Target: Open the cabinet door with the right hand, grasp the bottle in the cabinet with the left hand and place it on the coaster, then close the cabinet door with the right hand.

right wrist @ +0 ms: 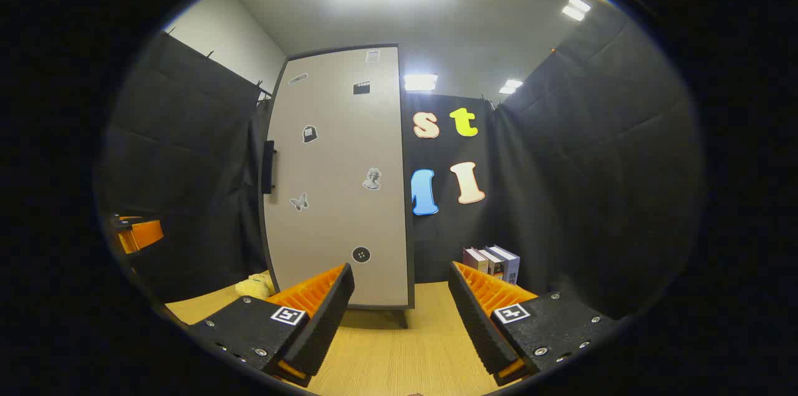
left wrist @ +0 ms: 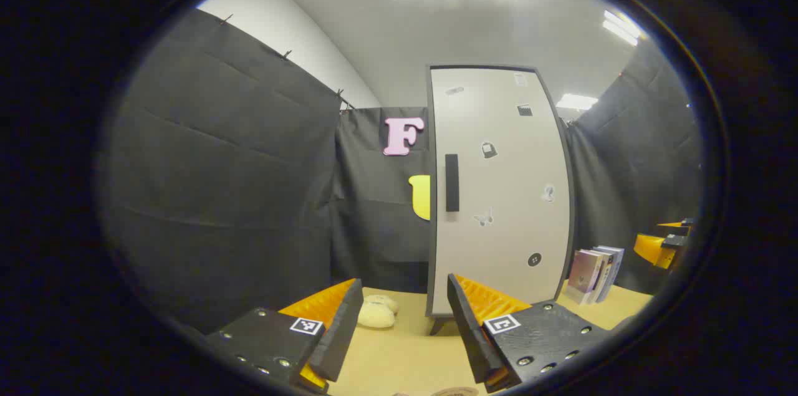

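Fingers of both grippers stand wide apart and hold nothing; the left gripper (left wrist: 405, 321) and the right gripper (right wrist: 402, 315) both hover above the table (right wrist: 399, 346), well short of the cabinet (right wrist: 340, 178).

Cabinet door (left wrist: 499, 190): closed, flush in its dark frame; the bottle is presumably behind it and cannot be confirmed. Coaster: possibly the round edge at the bottom of the left gripper view, too cropped to tell.

Step in hand, by judgement: opening the door, not yet begun. The handle (left wrist: 452, 183) is a dark upright bar near the door's left edge; the right gripper should approach square to it, set one finger either side of the bar, close firmly, then pull along an arc about the opposite edge, where the hinge presumably sits; the left gripper is best kept clear of the swing.

Materials: door panel pale, smooth and flat, dotted with small stickers; table a light wood-grain surface; finger pads ridged; a few books (right wrist: 492, 262) stand upright to the cabinet's right; a soft, pale, rounded object (left wrist: 377, 313) lies on the table to its left.
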`<state>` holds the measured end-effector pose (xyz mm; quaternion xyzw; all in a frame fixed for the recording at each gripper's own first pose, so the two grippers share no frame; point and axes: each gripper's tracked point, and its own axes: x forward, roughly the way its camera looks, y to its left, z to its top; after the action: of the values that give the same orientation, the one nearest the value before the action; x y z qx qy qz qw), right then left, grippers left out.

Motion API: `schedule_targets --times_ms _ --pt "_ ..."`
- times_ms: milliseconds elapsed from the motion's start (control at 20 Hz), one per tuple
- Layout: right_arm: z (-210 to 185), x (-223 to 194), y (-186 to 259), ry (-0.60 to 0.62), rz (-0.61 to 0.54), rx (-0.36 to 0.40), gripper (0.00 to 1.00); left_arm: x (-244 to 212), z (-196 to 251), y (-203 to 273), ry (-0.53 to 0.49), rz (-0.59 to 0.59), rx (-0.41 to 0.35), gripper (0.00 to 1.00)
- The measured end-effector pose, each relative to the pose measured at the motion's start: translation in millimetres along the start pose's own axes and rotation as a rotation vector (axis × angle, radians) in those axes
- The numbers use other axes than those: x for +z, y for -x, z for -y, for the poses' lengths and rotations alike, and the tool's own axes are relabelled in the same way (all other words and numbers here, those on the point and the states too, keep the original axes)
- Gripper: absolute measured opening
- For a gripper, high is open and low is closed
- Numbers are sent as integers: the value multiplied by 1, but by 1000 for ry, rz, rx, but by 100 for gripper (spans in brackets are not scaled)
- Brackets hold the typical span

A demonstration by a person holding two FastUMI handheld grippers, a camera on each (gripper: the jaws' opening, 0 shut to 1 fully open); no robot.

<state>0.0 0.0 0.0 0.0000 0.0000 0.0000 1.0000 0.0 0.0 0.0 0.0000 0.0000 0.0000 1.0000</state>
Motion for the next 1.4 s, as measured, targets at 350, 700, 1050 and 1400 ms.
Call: schedule_targets --times_ms 350,700,1050,1400 --pt "-4 0 -5 -9 -16 -7 94 0 1 -2 -7 7 -11 78" --pt "-13 3 -9 -7 -7 -1 94 0 -1 -2 -3 4 -2 78" --pt "-24 9 -16 -7 -11 7 94 1 -2 -2 -8 7 21 78" --pt "-58 34 -45 -32 -2 76 94 0 -7 -4 -20 1 77 78"
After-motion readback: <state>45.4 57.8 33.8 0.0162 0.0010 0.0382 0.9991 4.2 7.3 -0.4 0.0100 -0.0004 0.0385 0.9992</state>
